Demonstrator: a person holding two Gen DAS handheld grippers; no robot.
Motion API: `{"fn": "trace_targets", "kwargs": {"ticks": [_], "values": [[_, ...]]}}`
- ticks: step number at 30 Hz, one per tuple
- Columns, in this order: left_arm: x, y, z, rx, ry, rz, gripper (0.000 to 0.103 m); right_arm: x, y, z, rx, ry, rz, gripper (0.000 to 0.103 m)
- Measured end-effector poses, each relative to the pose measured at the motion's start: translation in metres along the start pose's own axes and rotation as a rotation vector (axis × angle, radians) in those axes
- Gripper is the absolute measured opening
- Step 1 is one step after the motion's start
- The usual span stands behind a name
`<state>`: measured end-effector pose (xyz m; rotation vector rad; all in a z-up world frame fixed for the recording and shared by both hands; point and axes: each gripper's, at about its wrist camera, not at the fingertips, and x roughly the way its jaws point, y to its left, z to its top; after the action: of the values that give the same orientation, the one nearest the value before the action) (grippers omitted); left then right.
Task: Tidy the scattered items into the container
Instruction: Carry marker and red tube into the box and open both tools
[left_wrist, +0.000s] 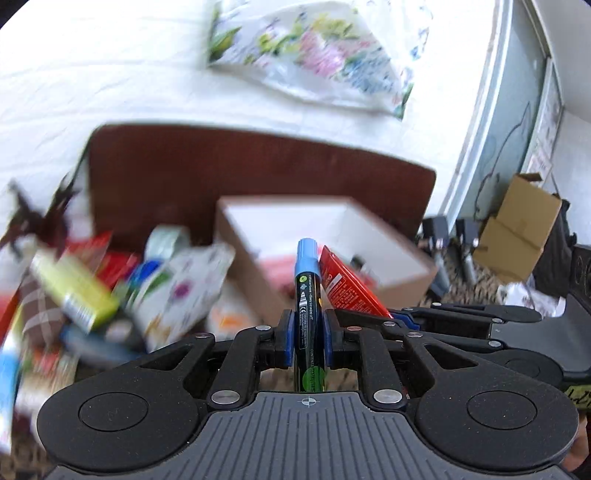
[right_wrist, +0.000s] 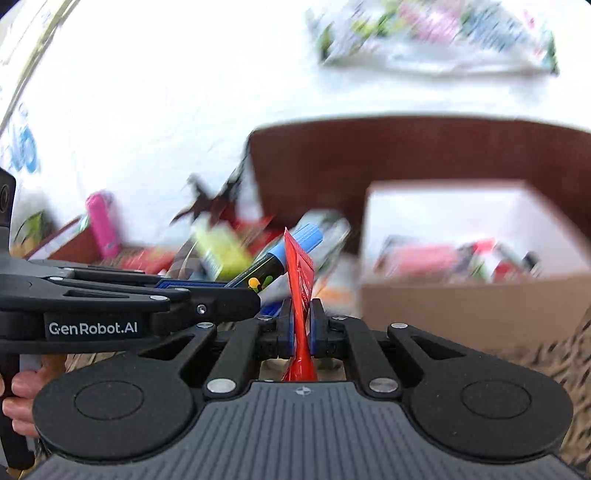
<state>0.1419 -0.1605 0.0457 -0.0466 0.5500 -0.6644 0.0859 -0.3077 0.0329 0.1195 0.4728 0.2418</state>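
Note:
My left gripper (left_wrist: 307, 325) is shut on a black marker with a blue cap (left_wrist: 307, 280), held upright in front of the cardboard box (left_wrist: 402, 284). My right gripper (right_wrist: 302, 317) is shut on a red sachet (right_wrist: 301, 273), which also shows in the left wrist view (left_wrist: 345, 284) just right of the marker. The marker (right_wrist: 275, 262) and the left gripper (right_wrist: 207, 291) appear at the left of the right wrist view. The box (right_wrist: 469, 306) has a white inside and holds several items. Scattered packets (left_wrist: 81, 291) lie in a blurred pile to the left.
A dark red-brown board (left_wrist: 258, 173) stands behind the box and pile. A flowered plastic bag (left_wrist: 314, 55) lies on the white sheet beyond. A pink item (right_wrist: 101, 225) lies far left. Brown cartons (left_wrist: 517, 229) and clutter sit on the floor at right.

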Motion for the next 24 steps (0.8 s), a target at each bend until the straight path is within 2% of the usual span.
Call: {"fn": "trace_targets", "kwargs": {"ticks": [4,8,15,20,21,23,24], "values": [[0.038,-0.007,0.038,-0.014,-0.022,-0.037,0.012,0.008,-0.035,0.037,0.022,-0.063,-0.054,0.009],[0.085,-0.008,0.059,-0.03,-0.013,-0.056,0.012,0.029,-0.076,0.063,0.068,-0.076,-0.09,0.009],[0.155,0.006,0.052,-0.076,0.06,-0.066,0.012,0.081,-0.123,0.061,0.102,-0.013,-0.153,0.009],[0.18,0.014,0.041,-0.074,0.097,-0.046,0.015,0.108,-0.138,0.045,0.13,0.037,-0.162,0.009],[0.183,0.016,0.04,-0.079,0.098,-0.046,0.033,0.111,-0.14,0.042,0.136,0.042,-0.163,0.009],[0.183,0.02,0.039,-0.097,0.089,-0.006,0.045,0.118,-0.144,0.038,0.143,0.049,-0.176,0.014],[0.184,0.022,0.04,-0.105,0.088,0.019,0.062,0.12,-0.145,0.037,0.142,0.048,-0.192,0.021]]}}
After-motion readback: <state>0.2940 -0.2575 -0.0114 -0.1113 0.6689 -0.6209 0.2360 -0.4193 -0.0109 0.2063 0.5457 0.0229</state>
